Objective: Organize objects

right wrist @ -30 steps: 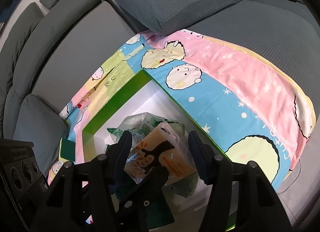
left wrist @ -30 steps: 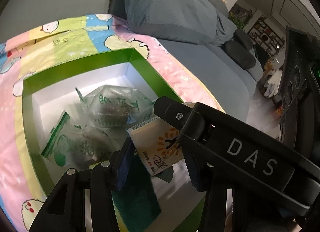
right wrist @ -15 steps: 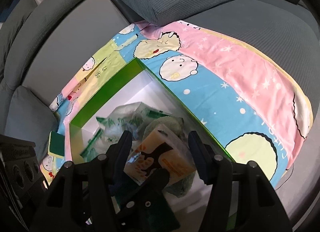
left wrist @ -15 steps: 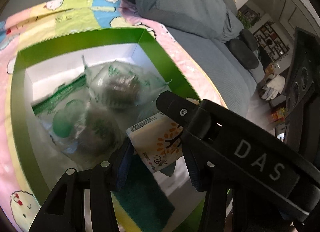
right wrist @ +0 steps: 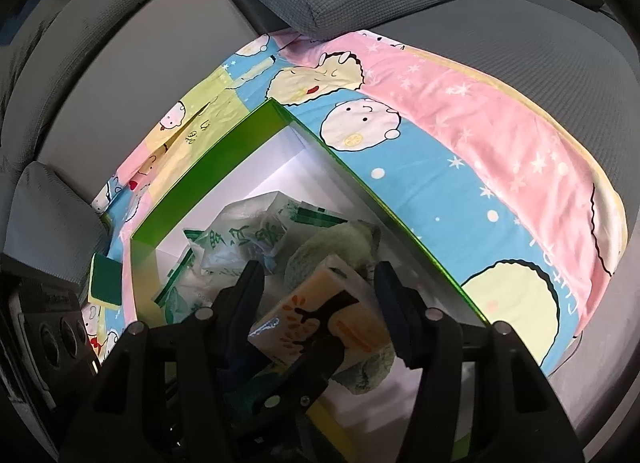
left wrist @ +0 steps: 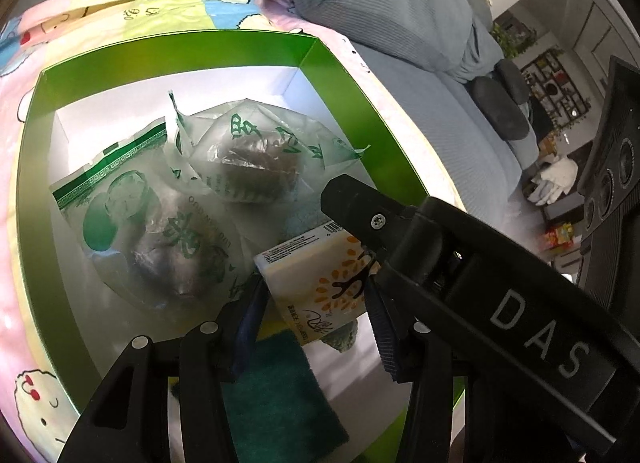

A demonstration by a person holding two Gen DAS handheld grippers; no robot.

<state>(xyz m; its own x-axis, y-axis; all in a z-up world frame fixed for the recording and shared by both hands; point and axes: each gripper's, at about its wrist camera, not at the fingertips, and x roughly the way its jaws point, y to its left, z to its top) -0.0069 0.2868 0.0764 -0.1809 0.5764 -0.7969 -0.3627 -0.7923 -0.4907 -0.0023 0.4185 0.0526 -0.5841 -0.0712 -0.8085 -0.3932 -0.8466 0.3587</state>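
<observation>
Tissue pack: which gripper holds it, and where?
The left gripper clamps the tissue pack by its side edges; the right gripper straddles it, grip unclear.

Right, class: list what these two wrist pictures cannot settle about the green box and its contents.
- Tissue pack: both grippers' fingers cover its sides in both views, so which one grips it is unclear.
- Green scouring sponge: left view, near end hidden by the left gripper.
- Green box: right view, near wall hidden behind the right gripper.
- Snack bags: print too distorted to read.

hidden: green sponge (left wrist: 276, 395) partly under gripper | unreadable: tissue pack (left wrist: 320, 287) print
</observation>
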